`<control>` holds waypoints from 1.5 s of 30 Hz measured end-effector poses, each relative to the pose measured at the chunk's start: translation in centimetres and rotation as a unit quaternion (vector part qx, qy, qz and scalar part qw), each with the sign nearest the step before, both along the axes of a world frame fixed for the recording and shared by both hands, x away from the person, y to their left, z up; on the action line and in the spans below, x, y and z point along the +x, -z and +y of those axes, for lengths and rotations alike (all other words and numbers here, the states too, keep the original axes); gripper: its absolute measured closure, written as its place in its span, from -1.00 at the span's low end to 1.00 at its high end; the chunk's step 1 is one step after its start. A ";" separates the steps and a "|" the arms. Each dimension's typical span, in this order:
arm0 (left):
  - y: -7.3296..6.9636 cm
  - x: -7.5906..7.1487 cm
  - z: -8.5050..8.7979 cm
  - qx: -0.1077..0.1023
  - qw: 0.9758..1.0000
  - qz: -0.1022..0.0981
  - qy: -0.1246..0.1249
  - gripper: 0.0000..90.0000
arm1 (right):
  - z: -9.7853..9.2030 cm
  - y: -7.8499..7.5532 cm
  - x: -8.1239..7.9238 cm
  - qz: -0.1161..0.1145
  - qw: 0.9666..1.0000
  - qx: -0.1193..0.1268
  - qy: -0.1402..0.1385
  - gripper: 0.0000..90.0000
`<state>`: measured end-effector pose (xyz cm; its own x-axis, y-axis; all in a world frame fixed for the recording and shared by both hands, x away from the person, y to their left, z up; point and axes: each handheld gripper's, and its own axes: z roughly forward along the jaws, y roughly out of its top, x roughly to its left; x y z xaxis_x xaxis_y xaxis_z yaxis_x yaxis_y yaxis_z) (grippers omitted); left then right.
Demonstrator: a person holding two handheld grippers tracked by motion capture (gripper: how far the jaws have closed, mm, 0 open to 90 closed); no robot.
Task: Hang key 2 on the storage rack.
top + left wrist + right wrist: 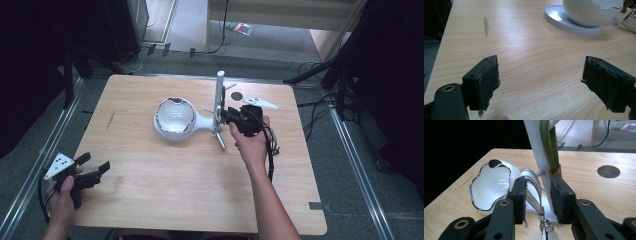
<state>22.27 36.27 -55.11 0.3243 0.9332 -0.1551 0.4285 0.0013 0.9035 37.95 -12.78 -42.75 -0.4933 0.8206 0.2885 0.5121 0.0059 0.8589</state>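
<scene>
A white stand with a glossy bowl (pixel 175 117) (pixel 586 12) (pixel 490 187) and an upright white post (pixel 220 95) (pixel 536 145) sits at the middle of the wooden table (pixel 165 185). A green cord (pixel 550 145) with a brown leather end hangs on the post, and a pale strap (pixel 534 182) runs down to a metal clasp (pixel 545 227). My right gripper (pixel 222 116) (pixel 540 200) is shut on the post, with the strap between its pads. My left gripper (pixel 94 162) (pixel 541 80) rests open near the front left corner, nothing between its jaws.
A round cable hole (pixel 236 95) (pixel 608 171) lies in the tabletop behind the stand. A grey smear (pixel 110 120) (pixel 485 25) marks the wood at the left. Cables and dark frames line the floor around the table.
</scene>
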 end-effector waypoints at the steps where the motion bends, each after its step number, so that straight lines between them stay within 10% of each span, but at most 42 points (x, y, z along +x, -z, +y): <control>1: 0.0 0.0 0.0 0.000 1.000 0.000 0.000 -0.68 | 0.1 -0.1 0.0 0.001 1.000 -0.002 -0.001 0.46; 33: 0.0 0.0 0.0 -0.001 1.000 0.002 0.001 -0.67 | 0.4 0.8 1.3 -0.001 0.999 -0.023 0.039 0.23; 45: 0.0 0.1 -0.1 0.006 1.000 0.007 0.001 -0.67 | -0.1 0.7 0.7 -0.016 0.997 -0.064 0.050 -0.30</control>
